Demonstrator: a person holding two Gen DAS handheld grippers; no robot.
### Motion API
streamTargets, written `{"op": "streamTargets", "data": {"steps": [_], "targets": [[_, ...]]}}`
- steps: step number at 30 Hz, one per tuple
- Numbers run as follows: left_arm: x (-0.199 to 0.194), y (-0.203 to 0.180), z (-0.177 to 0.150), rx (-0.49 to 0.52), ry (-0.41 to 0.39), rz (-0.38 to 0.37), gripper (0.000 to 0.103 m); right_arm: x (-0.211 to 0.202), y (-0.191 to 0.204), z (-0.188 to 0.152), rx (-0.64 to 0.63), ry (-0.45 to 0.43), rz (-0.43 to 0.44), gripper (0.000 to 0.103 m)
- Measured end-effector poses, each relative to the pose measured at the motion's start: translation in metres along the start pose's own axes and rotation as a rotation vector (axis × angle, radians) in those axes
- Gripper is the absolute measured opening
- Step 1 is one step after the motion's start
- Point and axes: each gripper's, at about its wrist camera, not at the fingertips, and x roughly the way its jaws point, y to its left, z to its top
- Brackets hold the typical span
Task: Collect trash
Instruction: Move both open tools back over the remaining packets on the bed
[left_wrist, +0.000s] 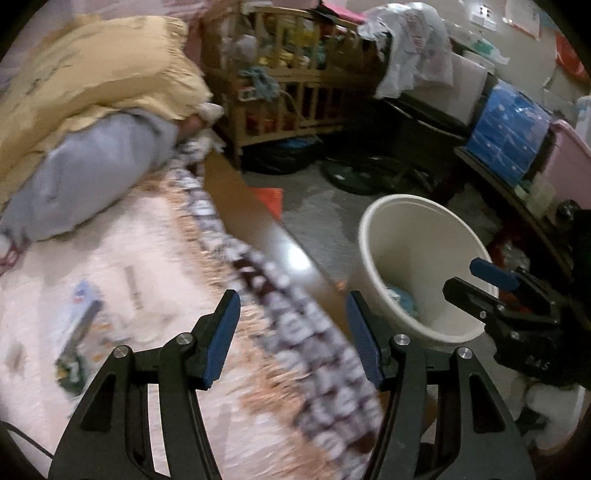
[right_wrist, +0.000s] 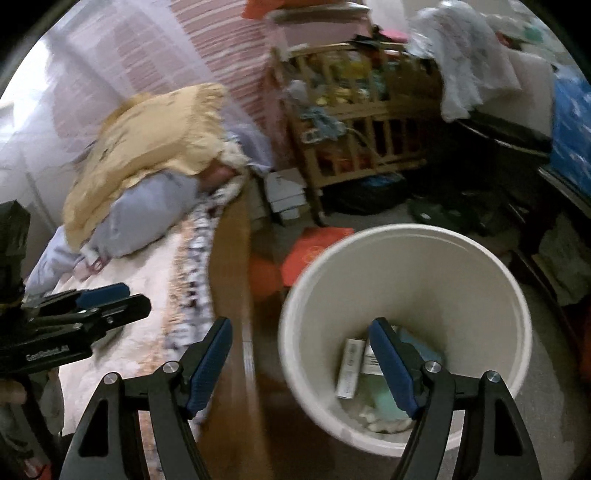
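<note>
On the bed sheet, left of the left gripper, lay the flat wrapper still to collect; white bin stood on the floor beside the bed, cartons already inside.
Both grippers stood open and empty, right gripper above the bin. Wrapper looked light, thin, probably crinkly and slippery: pinch a raised edge, not the flat middle.

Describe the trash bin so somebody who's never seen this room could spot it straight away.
Start at the bed with the pale, patterned cover and follow its wooden side rail down to the floor. The bin stands there on the grey carpet, in front of the wooden crib. It is the only round, cream-white open bucket around, with a small white box and other scraps inside.
</note>
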Motion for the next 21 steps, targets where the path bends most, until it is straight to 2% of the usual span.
{"op": "streamTargets", "data": {"steps": [8,21], "targets": [[-0.035,0.057,-0.025,-0.043,-0.033,0.099,0.058,0.017,0.073,-0.005,-0.080,0.045,0.098,0.075],[-0.063,0.168,-0.067,-0.188,-0.009,0.209,0.058,0.050,0.174,-0.014,-0.191,0.126,0.242,0.075]]}}
